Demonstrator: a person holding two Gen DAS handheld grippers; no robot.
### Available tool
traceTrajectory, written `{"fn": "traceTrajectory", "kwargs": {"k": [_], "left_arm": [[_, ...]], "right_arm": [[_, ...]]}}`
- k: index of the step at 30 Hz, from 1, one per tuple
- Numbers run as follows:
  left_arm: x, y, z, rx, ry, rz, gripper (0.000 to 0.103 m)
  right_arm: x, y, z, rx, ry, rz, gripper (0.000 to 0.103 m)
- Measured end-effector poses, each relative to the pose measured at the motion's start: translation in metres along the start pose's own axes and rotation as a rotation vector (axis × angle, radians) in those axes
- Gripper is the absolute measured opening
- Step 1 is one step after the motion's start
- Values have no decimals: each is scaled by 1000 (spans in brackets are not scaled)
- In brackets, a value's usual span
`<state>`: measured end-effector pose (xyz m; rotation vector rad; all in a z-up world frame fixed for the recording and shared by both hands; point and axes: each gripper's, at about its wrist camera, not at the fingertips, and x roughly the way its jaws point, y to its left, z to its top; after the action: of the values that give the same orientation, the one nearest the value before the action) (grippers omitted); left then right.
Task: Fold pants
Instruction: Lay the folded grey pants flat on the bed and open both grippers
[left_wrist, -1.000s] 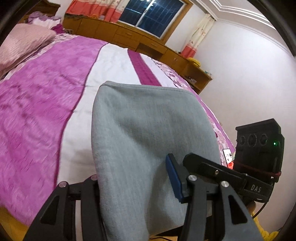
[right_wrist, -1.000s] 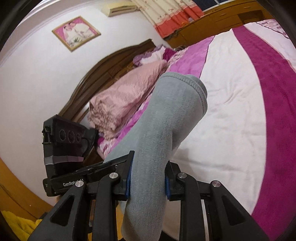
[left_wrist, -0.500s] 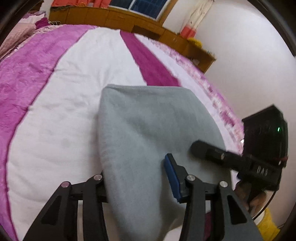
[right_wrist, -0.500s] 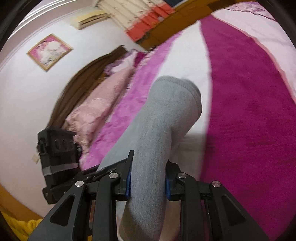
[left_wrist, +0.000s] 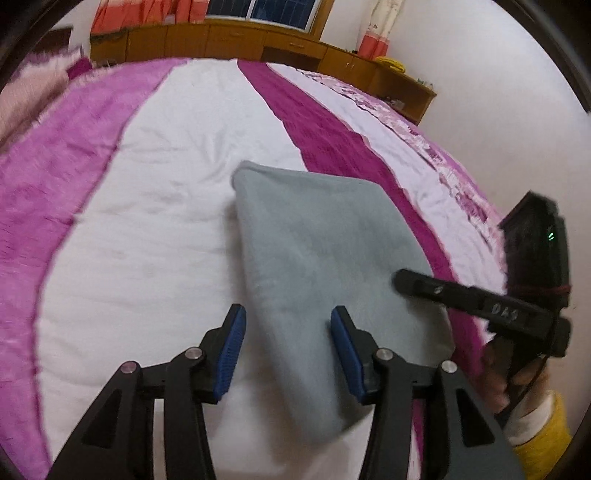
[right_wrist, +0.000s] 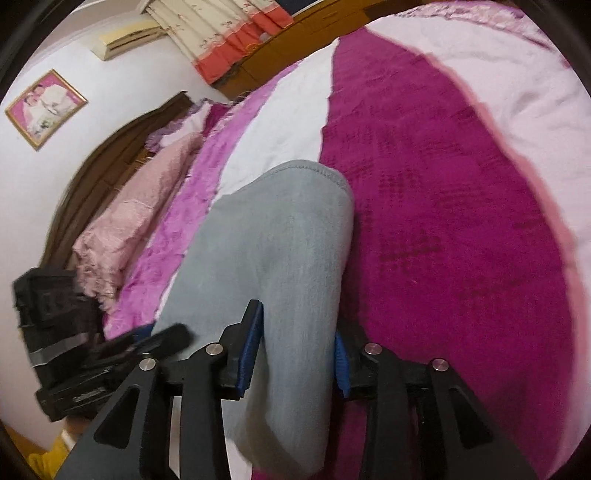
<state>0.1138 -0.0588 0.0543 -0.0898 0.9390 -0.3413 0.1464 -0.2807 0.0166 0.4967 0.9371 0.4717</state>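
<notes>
The grey pants (left_wrist: 325, 251) lie folded into a flat block on the bed's white stripe. My left gripper (left_wrist: 286, 347) is open, its blue pads on either side of the fabric's near left edge without pinching it. In the right wrist view the pants (right_wrist: 273, 243) run between the jaws of my right gripper (right_wrist: 295, 347), which stand apart with the fabric filling the gap. The right gripper also shows in the left wrist view (left_wrist: 480, 295) at the pants' right edge.
The bed cover (left_wrist: 129, 221) has pink, white and magenta stripes. A pink folded quilt (right_wrist: 125, 221) lies by the wooden headboard (right_wrist: 96, 162). Wooden cabinets (left_wrist: 229, 40) run under the window. A white wall (left_wrist: 498, 110) stands close on the right.
Both grippers lowered the pants onto the bed and tilted downward. The left gripper's jaws opened off the fabric; the right jaws widened.
</notes>
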Motion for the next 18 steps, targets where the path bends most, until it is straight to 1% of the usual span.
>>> {"fn": "traceTrajectory", "kwargs": {"k": [2,3,6,7,9,11,14,18], "left_arm": [[-5,0,-6,6,8,23,51],[-5,1,-9,3,15,35,51],[5,8,-18,-17,60,86,54],[14,12,-20,-40,89,109,55],[19,16,-19,-65,77,119,59],[19,19,-19,-71,71,129,60],[17,18,-19,-67,61,131,60],[2,16,-24,-86,63,127,60]], "right_arm": [[-16,5,-8,-13,-24,-61,27],[-21,7,-11,-15,-35,-76,27],[-46,13,-30,-46,-97,-135,27],[-49,15,-35,-62,-105,-156,27],[-45,18,-41,-94,-92,-198,27],[-33,19,-43,-125,-78,-251,27],[-23,16,-45,-168,-81,-294,27],[-36,17,-46,-140,-104,-287,27]]}}
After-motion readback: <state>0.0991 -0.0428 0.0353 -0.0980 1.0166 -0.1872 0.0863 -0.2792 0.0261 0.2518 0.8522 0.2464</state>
